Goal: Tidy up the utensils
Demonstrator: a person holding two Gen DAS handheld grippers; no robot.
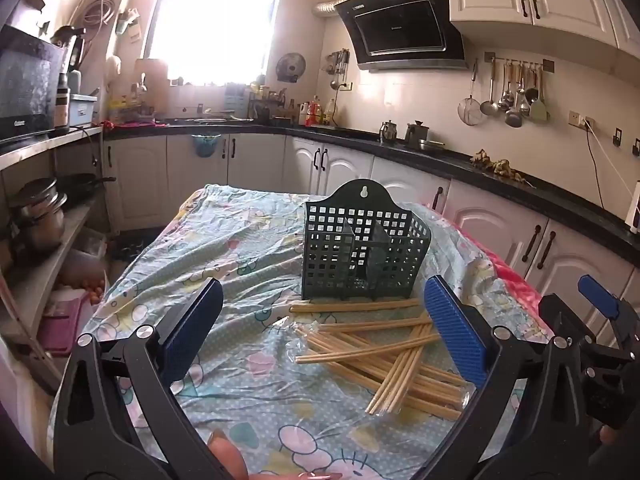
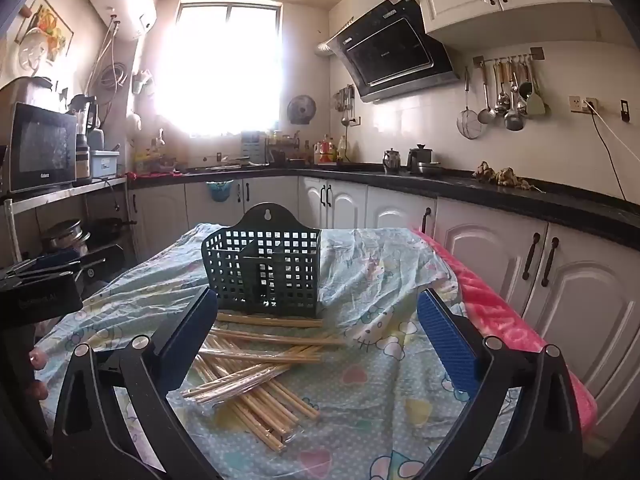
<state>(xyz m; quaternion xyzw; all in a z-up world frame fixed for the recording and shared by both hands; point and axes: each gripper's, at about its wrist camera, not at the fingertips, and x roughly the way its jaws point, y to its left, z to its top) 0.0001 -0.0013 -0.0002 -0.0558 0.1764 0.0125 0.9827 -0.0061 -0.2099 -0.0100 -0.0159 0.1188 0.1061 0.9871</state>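
Both grippers, left gripper (image 1: 320, 320) and right gripper (image 2: 316, 328), hang over the tabletop (image 2: 380, 400) with jaws spread, holding nothing. One loose heap of wooden chopsticks (image 1: 384, 356), too tangled to count, lies just before one green slotted holder (image 1: 360, 256). Only the left view catches the right gripper's blue pad (image 1: 598, 296); only the right view shows the holder's inner dividers plainly.

The table (image 1: 248, 412) wears a rumpled, cartoon-printed cloth (image 2: 380, 392) with a pink cover (image 2: 504, 328) showing along its right edge. A dark green holder (image 1: 362, 258) stands upright on the cloth. Just in front of the holder, touching its base, chopsticks (image 1: 384, 356) lie in a crisscrossed heap, some in clear wrap.
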